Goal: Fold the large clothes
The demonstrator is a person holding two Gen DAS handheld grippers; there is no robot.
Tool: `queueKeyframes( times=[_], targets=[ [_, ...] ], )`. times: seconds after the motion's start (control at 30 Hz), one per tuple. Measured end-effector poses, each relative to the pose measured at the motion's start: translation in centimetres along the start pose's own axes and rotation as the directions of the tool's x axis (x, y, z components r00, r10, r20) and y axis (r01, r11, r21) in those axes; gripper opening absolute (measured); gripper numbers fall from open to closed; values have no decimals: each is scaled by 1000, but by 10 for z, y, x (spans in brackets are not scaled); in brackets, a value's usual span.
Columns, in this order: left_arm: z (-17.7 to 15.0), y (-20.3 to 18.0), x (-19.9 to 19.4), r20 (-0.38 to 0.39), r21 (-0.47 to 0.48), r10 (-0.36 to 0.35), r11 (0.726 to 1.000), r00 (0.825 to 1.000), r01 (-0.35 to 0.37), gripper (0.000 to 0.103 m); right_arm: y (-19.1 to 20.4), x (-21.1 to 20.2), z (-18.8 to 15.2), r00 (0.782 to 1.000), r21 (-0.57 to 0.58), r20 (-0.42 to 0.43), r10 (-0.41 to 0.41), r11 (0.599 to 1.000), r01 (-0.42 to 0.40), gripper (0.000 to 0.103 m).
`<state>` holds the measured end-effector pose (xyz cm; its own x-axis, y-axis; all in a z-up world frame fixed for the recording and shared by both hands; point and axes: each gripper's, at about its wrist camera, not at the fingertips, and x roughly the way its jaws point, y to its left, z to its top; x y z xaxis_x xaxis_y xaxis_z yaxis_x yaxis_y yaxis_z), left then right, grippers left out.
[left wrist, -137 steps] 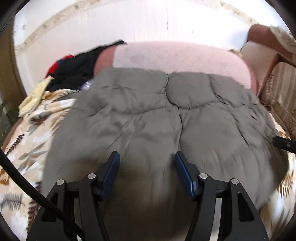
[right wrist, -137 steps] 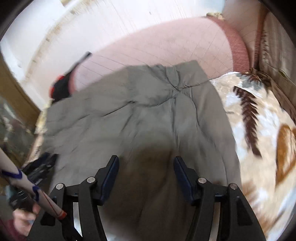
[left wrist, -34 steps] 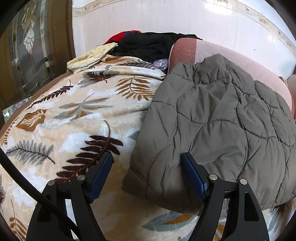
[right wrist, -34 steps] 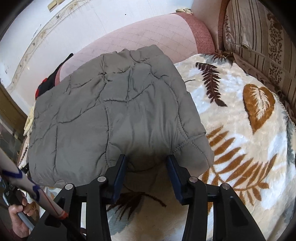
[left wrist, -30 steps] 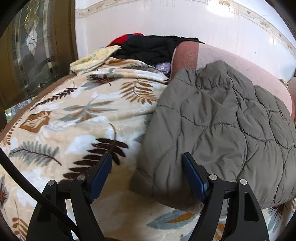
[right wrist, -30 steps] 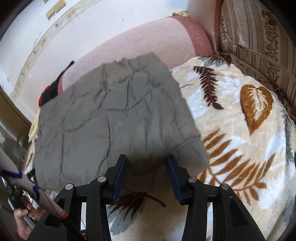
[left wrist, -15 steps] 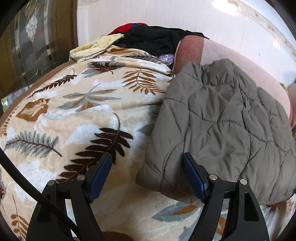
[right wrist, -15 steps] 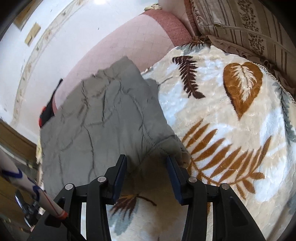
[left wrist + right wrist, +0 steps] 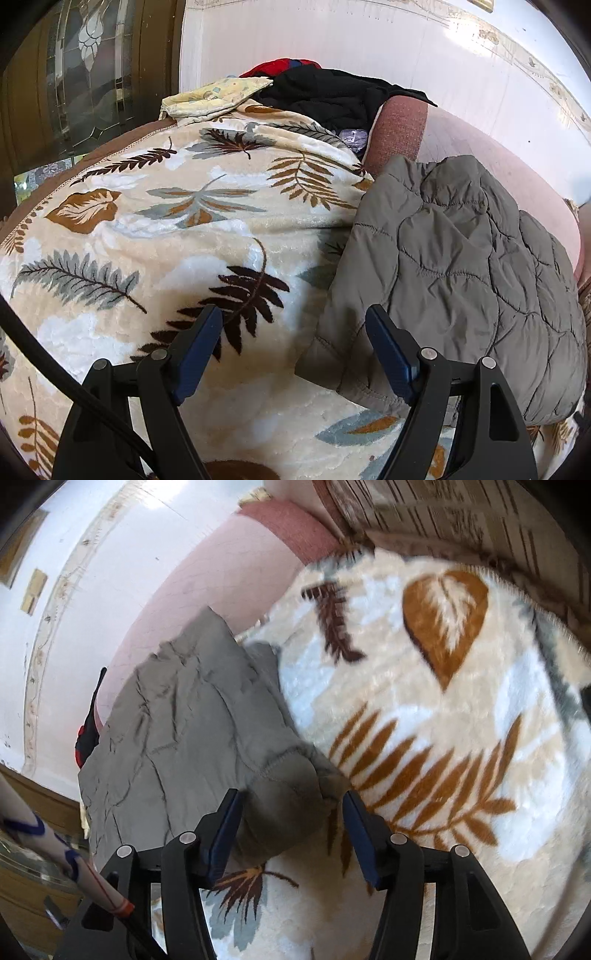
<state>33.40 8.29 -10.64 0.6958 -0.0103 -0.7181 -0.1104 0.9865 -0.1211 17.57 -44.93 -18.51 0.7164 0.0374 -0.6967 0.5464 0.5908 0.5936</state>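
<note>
jacket [image 9: 461, 280]: grey quilted puffer, folded into a chunky rectangle
pose: flat, top a bit rumpled
spot: on the leaf-print bed blanket, far edge up against the pink headboard
near corners: one sits between each pair of open tongs

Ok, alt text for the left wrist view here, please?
A folded grey quilted jacket lies on a cream leaf-print blanket, its near corner between the fingers of the open left gripper, unpinched. Behind, dark clothes are heaped by a pink cushion against a white wall.
</note>
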Motion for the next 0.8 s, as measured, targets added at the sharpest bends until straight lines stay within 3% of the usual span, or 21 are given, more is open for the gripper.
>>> queueKeyframes(
  times=[0.17,0.27,0.4,0.8],
  targets=[
    [-7,-14,9,-16,57,23,998,1000,-22,80,34,-10,-5,998,-159,63,29,987,-19,61],
    [-10,-21,10,8,102,55,993,998,-56,80,49,-4,-12,998,-224,46,33,974,-22,59],
    [-14,-29,11,38,152,85,984,996,-90,80,50,11,-20,1000,-234,-2,14,972,-14,59],
    [-21,-43,10,96,233,137,960,986,-157,80,52,22,-22,1000,-255,-12,-13,967,10,59]
  ],
)
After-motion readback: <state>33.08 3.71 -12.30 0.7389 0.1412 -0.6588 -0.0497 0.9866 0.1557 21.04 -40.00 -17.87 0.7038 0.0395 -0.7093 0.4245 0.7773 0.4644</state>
